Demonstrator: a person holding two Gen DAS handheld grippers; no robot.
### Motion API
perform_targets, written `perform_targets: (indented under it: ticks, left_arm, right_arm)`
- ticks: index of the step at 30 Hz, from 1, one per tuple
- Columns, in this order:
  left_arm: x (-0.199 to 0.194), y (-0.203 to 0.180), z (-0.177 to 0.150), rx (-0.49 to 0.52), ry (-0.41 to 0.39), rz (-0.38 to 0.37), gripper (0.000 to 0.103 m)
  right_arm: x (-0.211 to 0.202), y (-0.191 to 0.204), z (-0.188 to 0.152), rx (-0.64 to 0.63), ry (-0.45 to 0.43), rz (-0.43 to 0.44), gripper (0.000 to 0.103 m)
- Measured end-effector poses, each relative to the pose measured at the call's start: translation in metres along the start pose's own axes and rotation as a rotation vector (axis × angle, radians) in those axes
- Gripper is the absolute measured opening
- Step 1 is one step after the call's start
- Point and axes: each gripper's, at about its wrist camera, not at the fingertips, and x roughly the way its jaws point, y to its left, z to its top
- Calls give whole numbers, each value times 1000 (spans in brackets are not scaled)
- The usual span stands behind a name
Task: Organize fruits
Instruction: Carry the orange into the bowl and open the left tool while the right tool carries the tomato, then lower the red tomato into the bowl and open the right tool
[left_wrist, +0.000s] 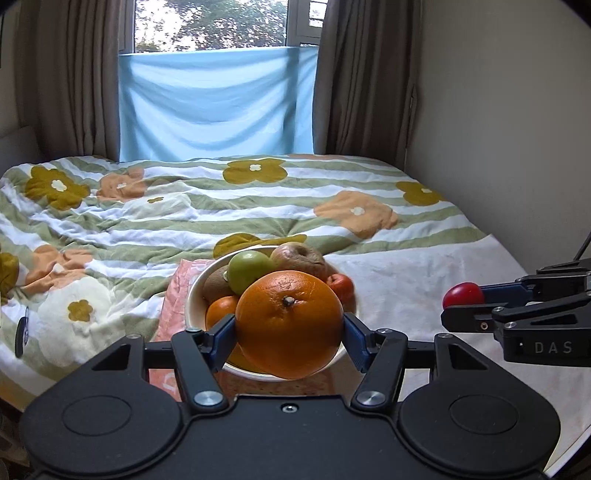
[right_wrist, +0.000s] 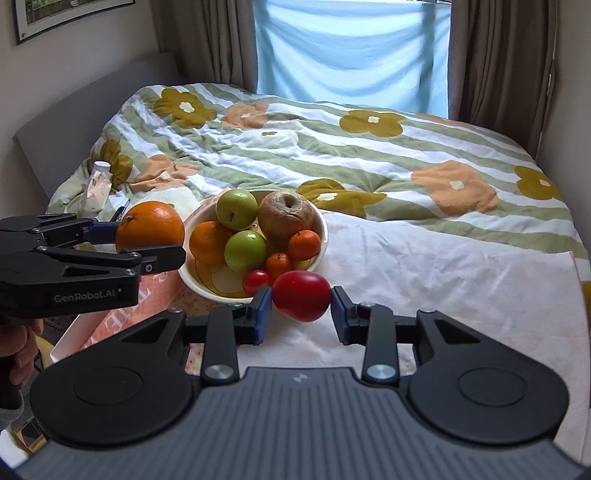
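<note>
Left wrist view: the left gripper clamps a large orange between its blue pads, held above a white bowl of fruit on a flowered bedspread. At far right, the right gripper grips a red tomato.

Right wrist view: the right gripper's fingers press the tomato's sides, just in front of the bowl. A green apple sits inside.

The bowl of fruit sits on the bed, window behind it.
</note>
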Motion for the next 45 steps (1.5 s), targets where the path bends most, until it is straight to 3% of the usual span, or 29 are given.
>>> perform_targets:
  ticks: [11, 22, 24, 26, 28, 45]
  left_arm:
    - [51, 25, -13, 138, 19, -60, 65]
    - [75, 25, -21, 212, 44, -76, 66]
    - [76, 25, -22, 212, 44, -70, 68]
    - [69, 24, -20, 214, 8, -74, 94]
    - [62, 24, -17, 211, -16, -79, 100]
    - [4, 41, -16, 42, 17, -5, 100]
  right_arm:
    - [42, 20, -4, 90, 38, -78, 49]
    - [56, 18, -9, 138, 61, -124, 49]
    - [57, 18, -9, 135, 64, -128, 49]
    - [56, 17, -8, 132, 66, -130, 49]
    - [55, 18, -5, 127, 67, -132, 49]
    - [59, 33, 25, -18, 77, -38, 49]
